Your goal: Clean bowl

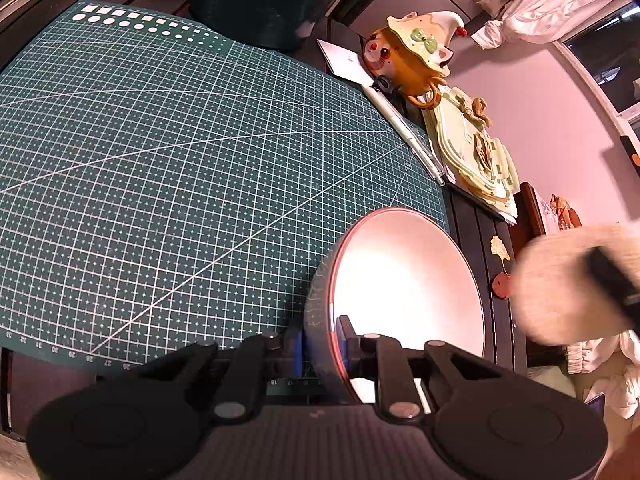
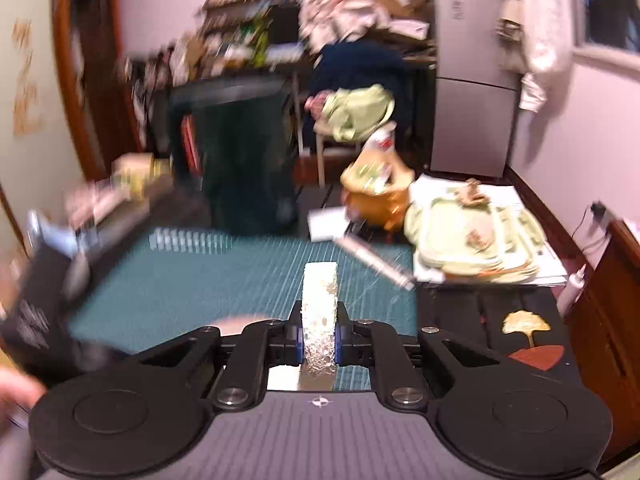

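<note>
In the left wrist view a white bowl (image 1: pixel 404 292) with a red rim and a grey outside is tilted up on its edge over the green cutting mat (image 1: pixel 168 168). My left gripper (image 1: pixel 324 344) is shut on the bowl's near rim, one finger inside and one outside. To the bowl's right a pale blurred sponge (image 1: pixel 572 280) hangs in the air, apart from the bowl. In the right wrist view my right gripper (image 2: pixel 319 342) is shut on that white foamy sponge (image 2: pixel 320 300), which stands upright between the pads above the mat (image 2: pixel 180 280). The bowl is out of sight there.
Beside the mat's right edge lie a white pen (image 1: pixel 404 132), an orange cat-shaped figure (image 1: pixel 408 56) and a stack of pale green layered paper craft (image 1: pixel 476 152). A dark green container (image 2: pixel 244 160) stands at the mat's far edge. A ginkgo-leaf ornament (image 2: pixel 526 326) lies on the dark table.
</note>
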